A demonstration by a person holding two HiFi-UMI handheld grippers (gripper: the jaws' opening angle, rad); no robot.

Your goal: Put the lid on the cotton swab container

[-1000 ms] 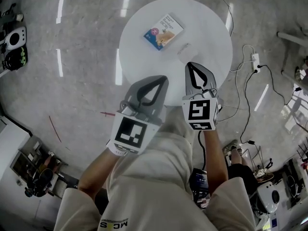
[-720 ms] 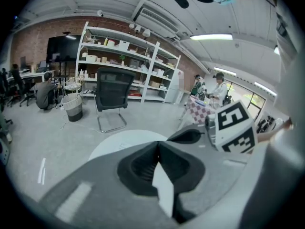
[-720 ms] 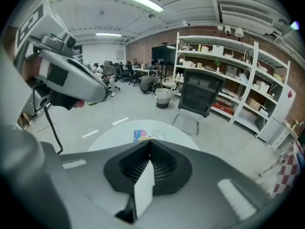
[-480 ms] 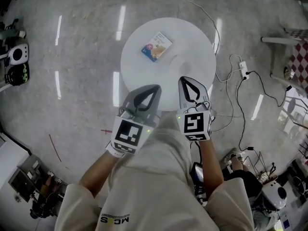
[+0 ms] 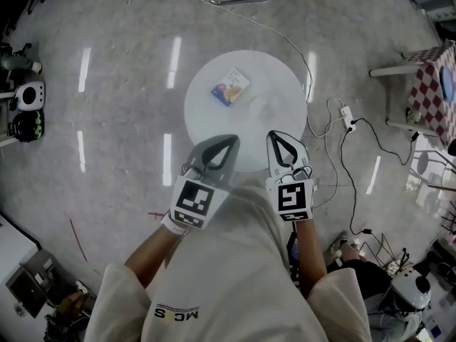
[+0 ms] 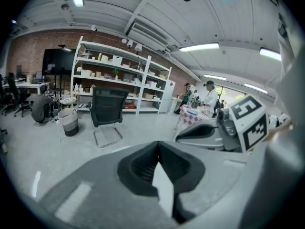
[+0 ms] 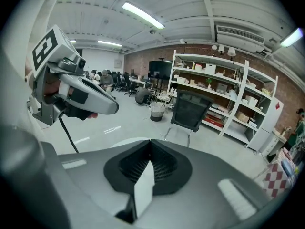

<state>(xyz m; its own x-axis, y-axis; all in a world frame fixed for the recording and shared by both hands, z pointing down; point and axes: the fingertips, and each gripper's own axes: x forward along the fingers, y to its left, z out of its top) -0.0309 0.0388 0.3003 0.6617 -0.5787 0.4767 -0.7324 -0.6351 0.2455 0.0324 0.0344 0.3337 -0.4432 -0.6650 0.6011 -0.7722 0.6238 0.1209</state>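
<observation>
My grey left gripper (image 5: 229, 141) and right gripper (image 5: 275, 135), both pressed together and empty, hover near the round white table (image 5: 206, 118), where the flat blue-and-white rectangular swab container (image 5: 230, 88) lies diagonally, contents indiscernible.

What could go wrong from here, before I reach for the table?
Both the left claw and right claw are shut and empty; reaching like that would likely just nudge things. The clear piece beside the packet barely shows on the white table, so it's easy to misjudge.

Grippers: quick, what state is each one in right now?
Left gripper: shut, empty.
Right gripper: shut, empty.
</observation>
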